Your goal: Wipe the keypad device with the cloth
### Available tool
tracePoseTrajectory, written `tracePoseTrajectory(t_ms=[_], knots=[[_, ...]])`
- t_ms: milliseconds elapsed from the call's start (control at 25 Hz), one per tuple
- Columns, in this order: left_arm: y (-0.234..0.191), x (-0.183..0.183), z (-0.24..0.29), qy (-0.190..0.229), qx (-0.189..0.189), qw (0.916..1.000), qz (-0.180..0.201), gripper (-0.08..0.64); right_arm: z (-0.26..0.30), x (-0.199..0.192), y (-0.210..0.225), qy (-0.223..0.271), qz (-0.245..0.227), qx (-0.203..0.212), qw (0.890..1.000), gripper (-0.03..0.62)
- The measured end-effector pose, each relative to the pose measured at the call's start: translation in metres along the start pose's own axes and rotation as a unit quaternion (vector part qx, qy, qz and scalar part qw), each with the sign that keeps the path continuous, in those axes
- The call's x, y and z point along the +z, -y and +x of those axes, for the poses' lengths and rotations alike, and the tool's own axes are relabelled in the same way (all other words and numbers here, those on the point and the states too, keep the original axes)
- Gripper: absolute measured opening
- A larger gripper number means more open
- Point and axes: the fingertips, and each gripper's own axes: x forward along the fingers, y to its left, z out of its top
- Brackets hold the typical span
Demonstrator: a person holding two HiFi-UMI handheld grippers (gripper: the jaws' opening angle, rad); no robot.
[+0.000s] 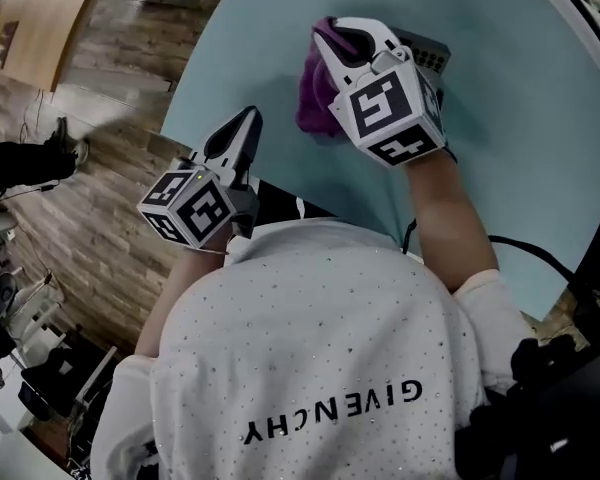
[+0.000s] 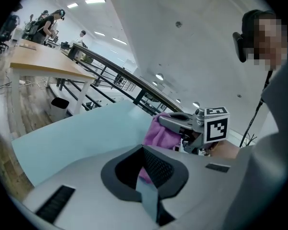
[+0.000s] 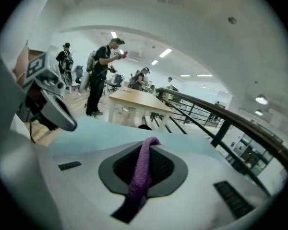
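Observation:
My right gripper (image 1: pixel 338 36) is shut on a purple cloth (image 1: pixel 316 96), which hangs bunched under its jaws above the round pale blue table (image 1: pixel 520 118). In the right gripper view a strip of the cloth (image 3: pixel 143 164) runs up between the closed jaws. A corner of the dark grey keypad device (image 1: pixel 429 53) shows just beyond the right gripper; the rest is hidden behind it. My left gripper (image 1: pixel 243 128) hangs over the table's near left edge with its jaws together and nothing in them. From the left gripper view, the right gripper (image 2: pixel 177 121) and the cloth (image 2: pixel 159 134) are ahead.
A black cable (image 1: pixel 540 253) runs off the table's right edge. Wooden floor (image 1: pixel 110 198) lies to the left, with a wooden table (image 1: pixel 40 18) at the far left. People (image 3: pixel 100 78) stand in the background by a desk, and a dark railing (image 3: pixel 221 119) passes behind.

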Motion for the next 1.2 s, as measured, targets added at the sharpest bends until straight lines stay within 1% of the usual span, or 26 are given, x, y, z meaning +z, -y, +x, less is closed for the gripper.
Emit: tracePoseTrajectory(t_ms=[80, 120, 320, 400, 720, 880, 1000, 1080, 1120, 1200], knots=[[-0.004, -0.003, -0.004, 0.000, -0.008, 1.0000, -0.003, 0.000, 0.000, -0.010, 0.012, -0.042, -0.035, -0.051, 0.997, 0.015], [-0.006, -0.002, -0.004, -0.002, -0.014, 0.9999, -0.004, 0.001, -0.001, -0.015, 0.014, -0.056, -0.048, -0.064, 0.995, 0.015], [-0.018, 0.010, 0.004, -0.013, -0.050, 0.9986, 0.004, 0.000, 0.004, -0.032, -0.002, -0.097, -0.058, -0.083, 0.990, 0.015], [-0.024, 0.016, 0.007, -0.020, -0.067, 0.9975, 0.009, 0.000, 0.005, -0.038, -0.010, -0.117, -0.050, -0.095, 0.987, 0.015], [-0.030, 0.042, 0.024, -0.044, -0.137, 0.9889, 0.035, 0.000, 0.003, -0.065, -0.045, -0.186, 0.018, -0.111, 0.976, 0.015], [-0.029, 0.048, 0.025, -0.052, -0.159, 0.9849, 0.046, 0.000, 0.001, -0.082, -0.062, -0.215, 0.066, -0.113, 0.968, 0.015], [-0.033, 0.049, 0.027, -0.063, -0.168, 0.9824, 0.052, 0.000, 0.001, -0.093, -0.072, -0.230, 0.102, -0.115, 0.961, 0.015], [-0.038, 0.048, 0.027, -0.073, -0.170, 0.9814, 0.052, 0.000, 0.002, -0.089, -0.071, -0.216, 0.140, -0.118, 0.959, 0.015], [-0.039, 0.049, 0.027, -0.075, -0.172, 0.9810, 0.050, 0.000, 0.001, -0.082, -0.065, -0.196, 0.167, -0.122, 0.959, 0.015], [-0.039, 0.054, 0.027, -0.069, -0.180, 0.9803, 0.044, 0.000, -0.007, -0.056, -0.045, -0.138, 0.220, -0.135, 0.956, 0.015]])
